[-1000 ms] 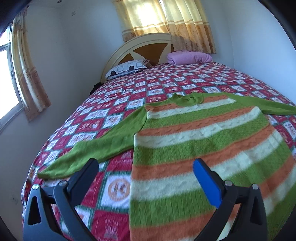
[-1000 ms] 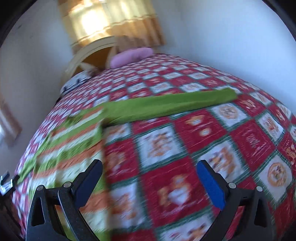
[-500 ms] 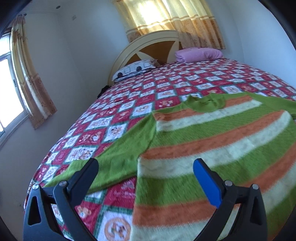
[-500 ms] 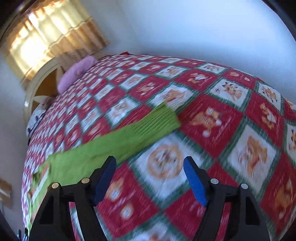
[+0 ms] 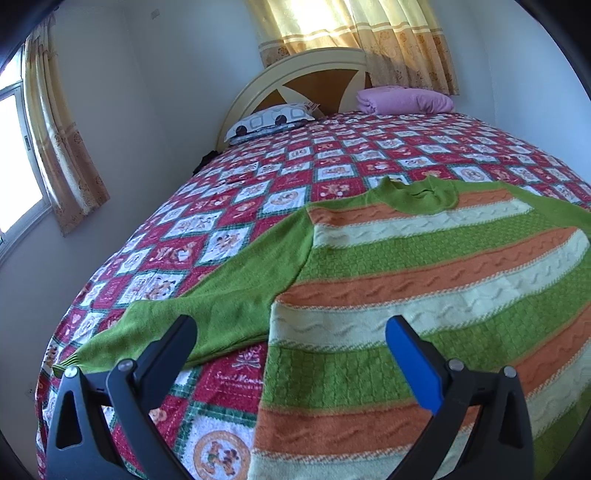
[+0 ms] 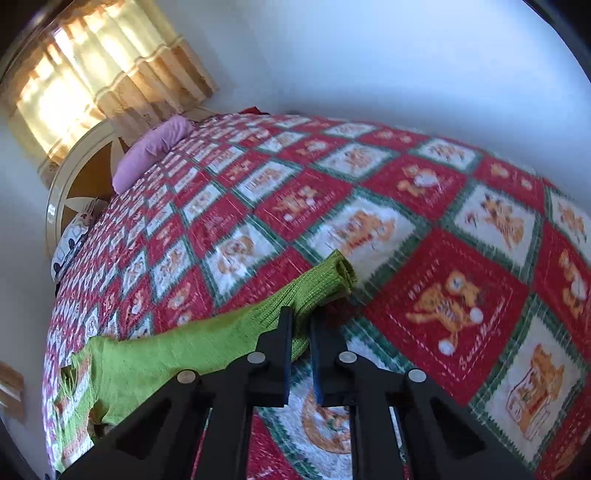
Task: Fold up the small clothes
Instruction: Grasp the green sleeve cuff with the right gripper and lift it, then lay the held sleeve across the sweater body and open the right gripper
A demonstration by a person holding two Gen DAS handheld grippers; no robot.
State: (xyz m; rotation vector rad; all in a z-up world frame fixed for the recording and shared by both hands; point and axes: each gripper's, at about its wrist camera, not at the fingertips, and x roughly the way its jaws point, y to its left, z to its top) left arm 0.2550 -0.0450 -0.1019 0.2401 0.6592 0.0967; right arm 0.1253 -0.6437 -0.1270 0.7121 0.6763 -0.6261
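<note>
Both grippers sit low in their views: the right gripper (image 6: 300,325) has just clamped onto the green sleeve (image 6: 207,343), though the pinch itself is hidden behind its fingers. Left gripper (image 5: 291,328) hangs wide open over the striped sweater (image 5: 424,280), cut off at right, on the bed (image 5: 258,192), now closer than before.

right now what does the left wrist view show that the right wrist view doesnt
Only the left wrist view: the sweater's striped body, collar and near sleeve, a side window, and the left gripper open above the sleeve. Only the right wrist view: the right gripper shut on the far sleeve's cuff. Both: patterned bedspread, pink pillow, headboard, curtains.
</note>
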